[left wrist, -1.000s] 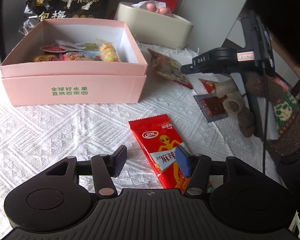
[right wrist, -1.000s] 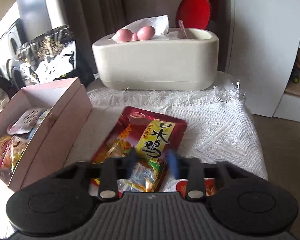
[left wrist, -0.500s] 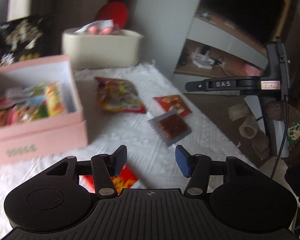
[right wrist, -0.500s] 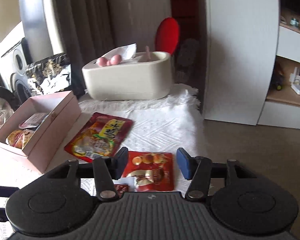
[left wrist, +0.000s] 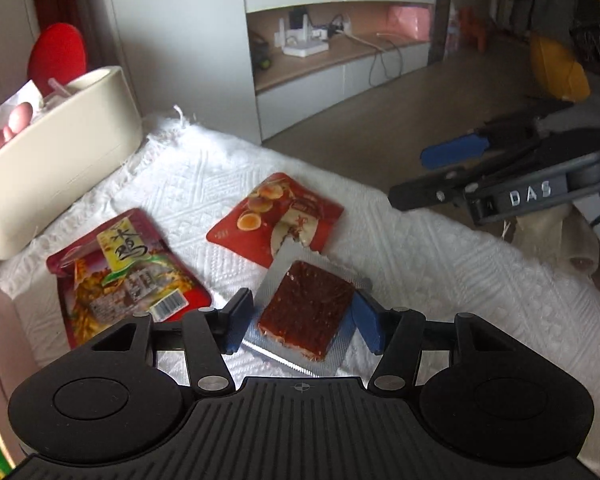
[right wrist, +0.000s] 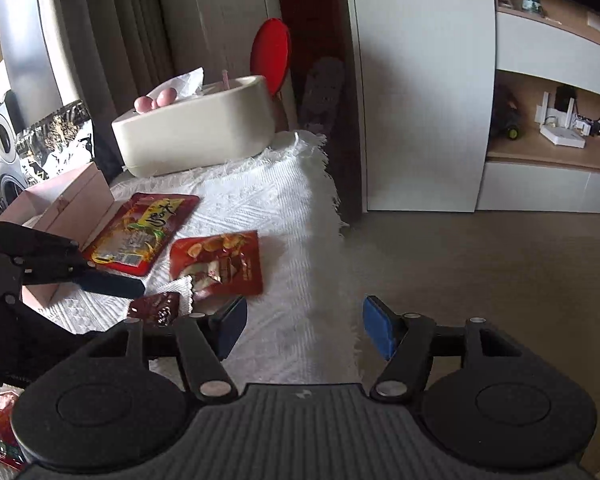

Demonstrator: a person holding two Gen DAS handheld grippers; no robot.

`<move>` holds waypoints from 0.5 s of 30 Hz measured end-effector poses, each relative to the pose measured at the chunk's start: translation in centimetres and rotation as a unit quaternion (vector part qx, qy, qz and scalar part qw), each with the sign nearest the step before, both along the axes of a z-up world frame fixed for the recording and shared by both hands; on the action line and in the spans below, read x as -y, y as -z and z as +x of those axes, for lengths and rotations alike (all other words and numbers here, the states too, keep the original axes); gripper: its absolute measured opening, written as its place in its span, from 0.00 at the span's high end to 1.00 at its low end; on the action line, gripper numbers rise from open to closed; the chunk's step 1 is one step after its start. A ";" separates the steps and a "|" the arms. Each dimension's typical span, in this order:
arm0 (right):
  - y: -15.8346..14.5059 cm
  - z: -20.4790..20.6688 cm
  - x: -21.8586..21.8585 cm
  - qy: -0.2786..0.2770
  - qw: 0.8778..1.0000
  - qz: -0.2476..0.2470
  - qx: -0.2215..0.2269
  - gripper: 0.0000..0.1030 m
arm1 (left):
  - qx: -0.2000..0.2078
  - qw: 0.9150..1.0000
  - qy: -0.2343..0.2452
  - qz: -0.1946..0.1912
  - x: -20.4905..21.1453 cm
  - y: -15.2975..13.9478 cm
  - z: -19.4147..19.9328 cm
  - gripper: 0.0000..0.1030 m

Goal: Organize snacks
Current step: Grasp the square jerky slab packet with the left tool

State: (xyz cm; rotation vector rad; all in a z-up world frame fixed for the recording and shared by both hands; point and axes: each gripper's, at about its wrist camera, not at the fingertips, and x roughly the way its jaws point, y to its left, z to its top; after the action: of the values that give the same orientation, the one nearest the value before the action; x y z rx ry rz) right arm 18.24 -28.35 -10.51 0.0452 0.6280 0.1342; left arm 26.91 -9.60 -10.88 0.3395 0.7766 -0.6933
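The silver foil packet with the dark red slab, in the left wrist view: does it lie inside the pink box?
No, the silver foil packet with the dark red slab lies on the white woven cloth, between the open left gripper fingers.

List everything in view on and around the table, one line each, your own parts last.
Jerky packet: one, silver with dark red slab, on the cloth between the left fingers, not pinched.
Egg snack bag: one, red, just beyond the jerky packet, partly under it.
Chicken snack bag: one, red with yellow label, beside the pink box.
Pink box: one, open, left edge of the table.
Tissue holder: one, cream, at the far end.
Tablecloth: one, white, textured.
Black bag: one, behind the box.
Left gripper: black, blue fingers, opening.
Right gripper: black, blue fingers, opening, nothing between them.
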 end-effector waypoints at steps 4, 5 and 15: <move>0.6 0.1 0.8 0.010 1.000 0.013 -0.005 0.37 | 0.000 1.000 0.003 0.003 0.4 0.3 0.1 0.40; 0.7 0.1 0.8 0.011 1.000 0.017 -0.005 0.37 | 0.003 1.000 0.005 0.007 0.4 0.3 -0.1 0.40; -0.5 -1.0 -0.1 0.002 1.000 0.013 0.019 0.34 | 0.027 0.999 -0.035 0.012 -1.3 -0.2 -3.4 0.54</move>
State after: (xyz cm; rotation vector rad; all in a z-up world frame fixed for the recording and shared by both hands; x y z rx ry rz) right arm 17.21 -28.27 -10.00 0.0697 0.5882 0.1389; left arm 23.50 -8.25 -10.69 0.3496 0.7415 -0.6076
